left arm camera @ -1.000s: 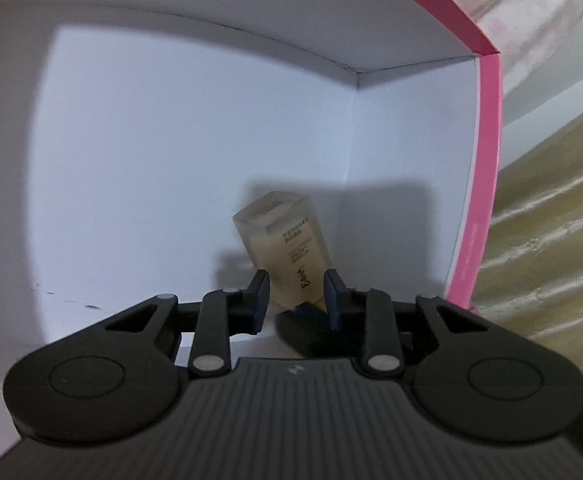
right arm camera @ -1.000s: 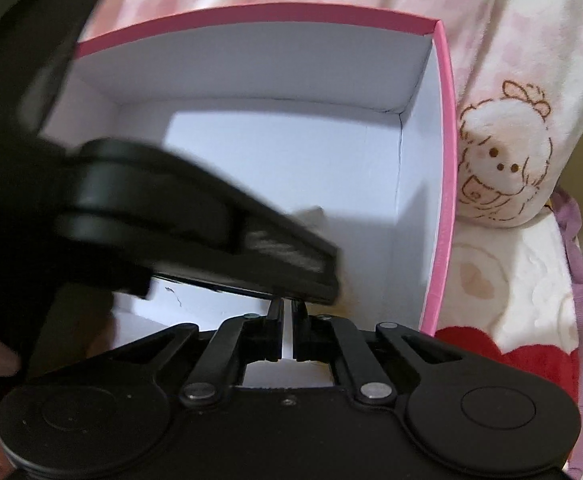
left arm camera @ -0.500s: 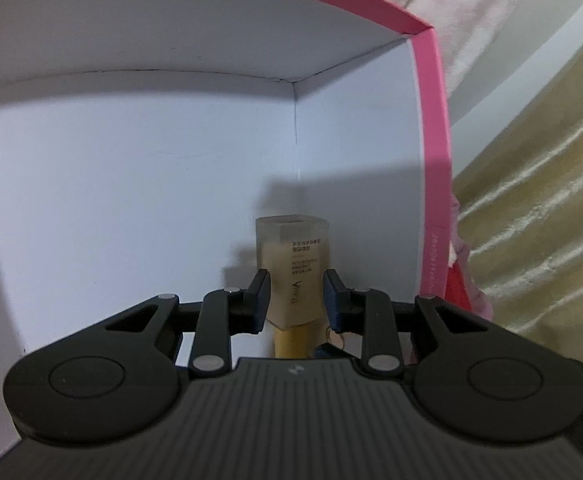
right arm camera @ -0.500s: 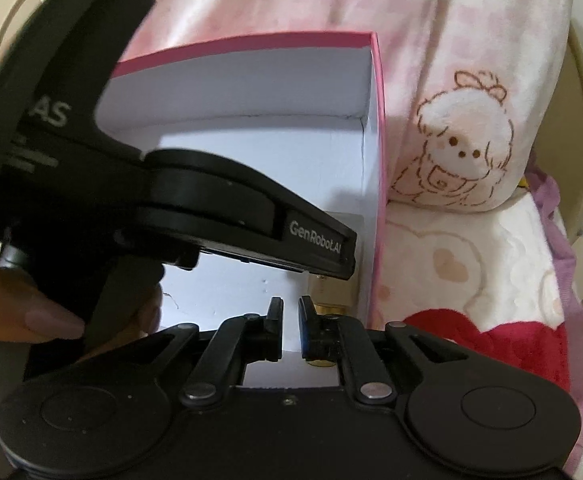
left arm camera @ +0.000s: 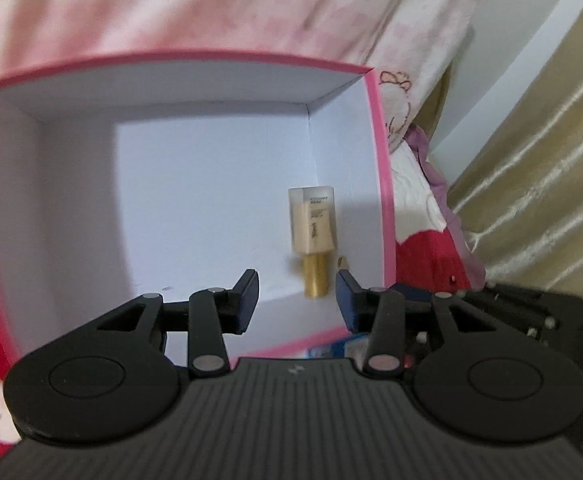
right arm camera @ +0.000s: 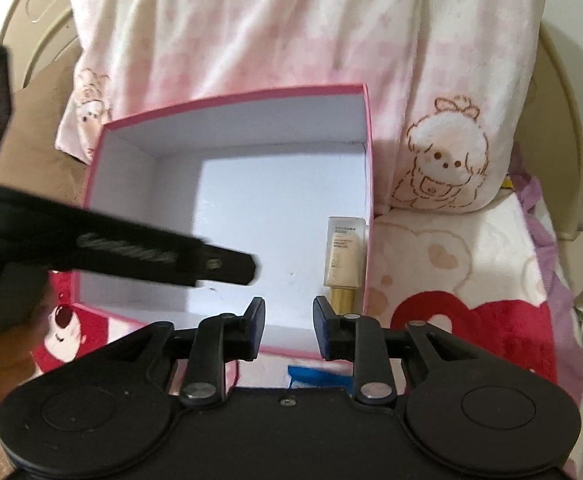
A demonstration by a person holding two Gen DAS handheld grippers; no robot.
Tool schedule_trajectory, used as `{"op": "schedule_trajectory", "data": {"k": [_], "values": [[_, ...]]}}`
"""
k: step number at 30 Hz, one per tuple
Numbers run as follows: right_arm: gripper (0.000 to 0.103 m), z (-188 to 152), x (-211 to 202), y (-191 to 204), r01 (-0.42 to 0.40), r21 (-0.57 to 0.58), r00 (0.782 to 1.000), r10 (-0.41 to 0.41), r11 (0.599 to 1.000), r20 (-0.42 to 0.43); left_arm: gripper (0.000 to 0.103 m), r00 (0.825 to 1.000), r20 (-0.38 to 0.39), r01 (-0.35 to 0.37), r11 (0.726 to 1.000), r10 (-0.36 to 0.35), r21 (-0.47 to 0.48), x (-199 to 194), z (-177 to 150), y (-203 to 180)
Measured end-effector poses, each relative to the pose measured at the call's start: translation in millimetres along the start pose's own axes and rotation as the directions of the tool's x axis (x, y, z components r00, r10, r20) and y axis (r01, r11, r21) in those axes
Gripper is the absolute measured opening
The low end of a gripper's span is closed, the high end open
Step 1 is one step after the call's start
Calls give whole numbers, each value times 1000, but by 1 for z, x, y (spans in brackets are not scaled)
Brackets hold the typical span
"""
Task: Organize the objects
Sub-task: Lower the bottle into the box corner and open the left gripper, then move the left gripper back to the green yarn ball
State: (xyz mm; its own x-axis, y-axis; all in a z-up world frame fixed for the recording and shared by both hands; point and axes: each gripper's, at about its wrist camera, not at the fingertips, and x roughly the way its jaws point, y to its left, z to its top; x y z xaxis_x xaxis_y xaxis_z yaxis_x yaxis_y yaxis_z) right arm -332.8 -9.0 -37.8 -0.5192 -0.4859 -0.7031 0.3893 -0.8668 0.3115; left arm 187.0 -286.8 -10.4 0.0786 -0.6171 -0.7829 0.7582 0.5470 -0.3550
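Against the box's right wall a bottle is laid flat.

Inside the pink box (right arm camera: 227, 100) the bottle (right arm camera: 343, 252) is seen, gold cap toward the cameras; its label print is too small to be read. Both the left claw (left arm camera: 296, 300) and right claw (right arm camera: 289, 322) are held above the near rim, jaws opening, nothing between them. Blurred lettering on the left claw's side cannot be read. A blanket (right arm camera: 471, 280) with hearts is spread beneath.
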Motion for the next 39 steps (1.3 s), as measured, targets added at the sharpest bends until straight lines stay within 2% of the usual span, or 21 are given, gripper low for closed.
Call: {"op": "schedule_trajectory", "data": {"k": [2,6,10,13,19,24,26,29,32,39], "values": [[34,1,-12,8,-1,-15,1000,1,1000,-1,47,1000,21,-18,999,17,31,-27,-6,3],[37,1,-30,20,-7,-33,1000,6,999,-25,50,997,49,-61,996,58,70,-71,-18,10],[46,0,-54,39,-25,-60,998,22,998,-53,54,996,50,-74,991,69,107,-129,-31,15],[52,-3,-73,56,-53,-83,996,46,995,-77,61,996,31,-86,986,82,142,-161,-45,14],[68,-15,-99,85,-121,-94,986,109,988,-124,66,995,-17,-91,980,95,177,-195,-74,25],[79,-36,-102,113,-170,-120,975,149,978,-165,76,991,-40,-115,976,125,185,-208,-103,44],[88,-46,-98,122,-196,-115,969,174,974,-173,81,990,-54,-119,976,130,180,-208,-115,54],[88,-61,-88,133,-245,-88,955,224,966,-195,88,986,-95,-121,977,139,174,-199,-131,70],[88,-74,-74,145,-271,-80,945,250,959,-210,89,978,-128,-144,974,168,176,-187,-144,82],[88,-97,-34,162,-352,-37,914,335,935,-227,91,973,-161,-139,979,163,149,-161,-155,112]]}}
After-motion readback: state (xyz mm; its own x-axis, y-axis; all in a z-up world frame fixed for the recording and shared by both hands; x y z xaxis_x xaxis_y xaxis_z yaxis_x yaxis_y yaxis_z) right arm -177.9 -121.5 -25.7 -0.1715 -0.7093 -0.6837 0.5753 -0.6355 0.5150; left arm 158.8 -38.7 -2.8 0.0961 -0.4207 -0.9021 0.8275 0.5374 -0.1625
